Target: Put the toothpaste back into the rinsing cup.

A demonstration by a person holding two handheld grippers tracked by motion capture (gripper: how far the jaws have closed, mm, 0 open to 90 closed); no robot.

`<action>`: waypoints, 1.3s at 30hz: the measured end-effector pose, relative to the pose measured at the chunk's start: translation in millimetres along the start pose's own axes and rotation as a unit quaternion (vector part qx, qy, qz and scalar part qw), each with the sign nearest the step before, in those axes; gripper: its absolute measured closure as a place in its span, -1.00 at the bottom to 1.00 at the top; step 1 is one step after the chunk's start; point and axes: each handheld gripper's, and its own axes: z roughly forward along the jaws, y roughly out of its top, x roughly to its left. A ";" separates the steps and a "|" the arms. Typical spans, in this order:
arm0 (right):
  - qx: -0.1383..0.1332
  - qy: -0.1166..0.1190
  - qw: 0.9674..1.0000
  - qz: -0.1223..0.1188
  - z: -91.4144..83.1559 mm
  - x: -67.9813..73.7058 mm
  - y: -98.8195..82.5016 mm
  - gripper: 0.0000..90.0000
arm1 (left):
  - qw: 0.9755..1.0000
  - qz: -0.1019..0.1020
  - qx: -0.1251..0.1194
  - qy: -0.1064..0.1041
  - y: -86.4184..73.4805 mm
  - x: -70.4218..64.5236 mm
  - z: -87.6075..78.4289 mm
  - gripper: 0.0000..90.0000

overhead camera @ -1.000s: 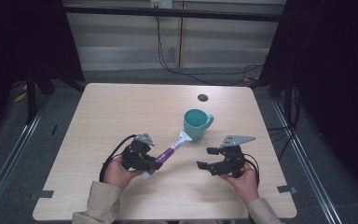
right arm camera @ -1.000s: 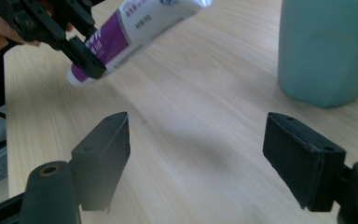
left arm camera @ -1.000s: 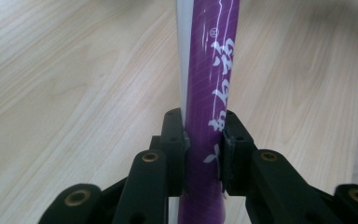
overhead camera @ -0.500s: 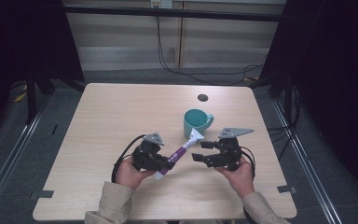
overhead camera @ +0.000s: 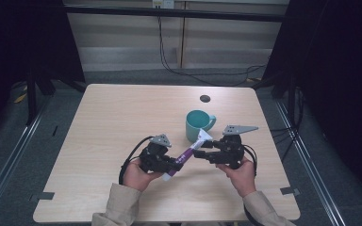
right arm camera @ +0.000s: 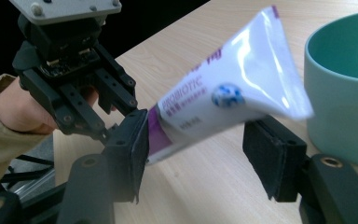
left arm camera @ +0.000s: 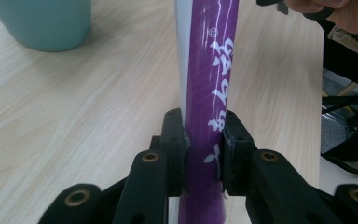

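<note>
My left gripper [overhead camera: 169, 162] is clamped on the lower end of the one purple tube [overhead camera: 188, 153], holding it slanted above the table [overhead camera: 113, 122]. My right gripper [overhead camera: 202, 151] has just been closing, its jaws apart around the flat white end, one pad [right arm camera: 133, 142] touching, the other clear. If I squeeze unevenly, the tube could twist and knock the one green mug [overhead camera: 197, 125] just beyond.
</note>
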 end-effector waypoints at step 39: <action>-0.046 0.024 0.999 0.012 2.4 14.7 31.3 0.68 | 0.999 -0.010 -0.053 0.007 9.0 -10.4 9.4 0.23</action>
